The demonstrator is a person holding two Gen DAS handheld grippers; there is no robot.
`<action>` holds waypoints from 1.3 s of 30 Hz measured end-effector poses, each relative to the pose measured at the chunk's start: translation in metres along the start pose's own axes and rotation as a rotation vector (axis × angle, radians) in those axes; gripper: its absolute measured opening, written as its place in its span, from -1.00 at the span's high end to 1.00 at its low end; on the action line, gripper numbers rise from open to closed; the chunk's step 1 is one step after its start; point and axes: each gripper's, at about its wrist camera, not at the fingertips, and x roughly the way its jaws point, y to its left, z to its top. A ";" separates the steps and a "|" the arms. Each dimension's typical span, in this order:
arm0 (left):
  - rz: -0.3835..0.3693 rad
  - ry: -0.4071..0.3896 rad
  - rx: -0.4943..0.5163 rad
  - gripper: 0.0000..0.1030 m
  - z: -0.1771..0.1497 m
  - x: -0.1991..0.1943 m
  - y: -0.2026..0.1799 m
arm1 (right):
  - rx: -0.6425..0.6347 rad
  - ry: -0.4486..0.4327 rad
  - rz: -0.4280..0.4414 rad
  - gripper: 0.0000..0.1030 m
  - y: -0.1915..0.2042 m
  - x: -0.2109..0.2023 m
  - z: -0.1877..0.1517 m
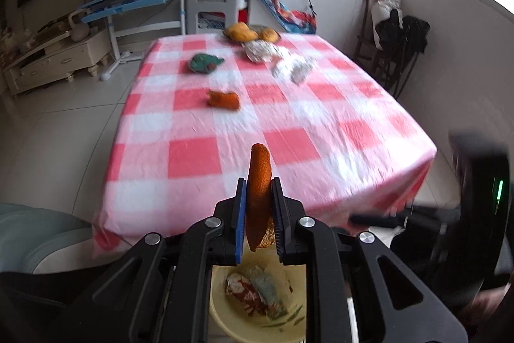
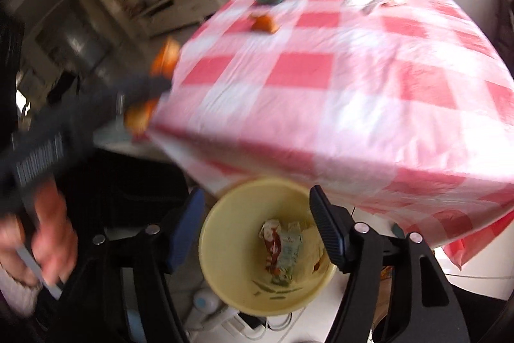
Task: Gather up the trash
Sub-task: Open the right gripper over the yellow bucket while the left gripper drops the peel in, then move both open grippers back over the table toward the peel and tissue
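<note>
Orange peel [image 1: 258, 188] pinched in left gripper [image 1: 259, 214], low centre of frame.
Yellow bin [image 2: 225, 246] beneath holds wrappers. Right gripper [image 2: 257, 233] fingers spread wide, empty, over bin. More peel [image 1: 224, 99] on checked surface [image 1: 321, 150], mid-frame.

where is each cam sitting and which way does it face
Left wrist: on the left gripper, facing across the checked table; its fingers pinch an orange peel.
Right wrist: on the right gripper, open, tilted down over the yellow bin; the person's left hand shows.
Shared: table, bin, peel.
</note>
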 end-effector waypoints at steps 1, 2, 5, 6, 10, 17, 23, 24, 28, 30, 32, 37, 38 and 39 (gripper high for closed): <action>-0.005 0.015 0.015 0.71 -0.004 0.001 -0.004 | 0.020 -0.021 -0.003 -0.34 -0.004 -0.003 0.002; -0.007 0.028 0.030 0.71 -0.008 0.002 -0.008 | 0.036 -0.037 -0.005 -0.35 -0.009 -0.006 0.003; -0.024 0.069 0.068 0.70 -0.018 0.005 -0.019 | 0.102 -0.088 -0.013 -0.38 -0.021 -0.015 0.007; -0.036 0.088 0.080 0.69 -0.022 0.007 -0.023 | 0.117 -0.095 -0.015 -0.39 -0.025 -0.018 0.007; -0.060 0.148 0.125 0.27 -0.033 0.012 -0.034 | 0.192 -0.139 -0.036 -0.40 -0.035 -0.026 0.004; -0.006 0.106 0.091 -0.31 -0.031 0.007 -0.027 | 0.208 -0.159 -0.051 -0.46 -0.037 -0.038 -0.002; 0.065 0.026 0.023 -0.42 -0.019 -0.001 -0.010 | 0.187 -0.171 -0.072 -0.46 -0.036 -0.037 0.001; 0.076 0.009 0.005 -0.46 -0.015 -0.003 -0.006 | 0.180 -0.176 -0.077 -0.46 -0.036 -0.037 0.001; 0.097 -0.037 -0.106 -0.49 0.003 -0.007 0.020 | 0.138 -0.206 -0.097 -0.47 -0.028 -0.041 0.005; 0.096 -0.037 -0.153 -0.50 0.012 -0.005 0.033 | 0.129 -0.215 -0.099 -0.47 -0.027 -0.042 0.010; 0.092 -0.028 -0.200 -0.50 0.021 -0.001 0.044 | 0.135 -0.220 -0.093 -0.47 -0.029 -0.042 0.018; 0.077 0.001 -0.264 -0.50 0.040 0.017 0.058 | 0.130 -0.214 -0.115 -0.47 -0.040 -0.042 0.052; 0.076 0.002 -0.270 -0.50 0.046 0.022 0.058 | 0.128 -0.211 -0.121 -0.47 -0.043 -0.041 0.058; 0.074 0.003 -0.273 -0.50 0.051 0.026 0.058 | 0.122 -0.206 -0.129 -0.48 -0.046 -0.040 0.066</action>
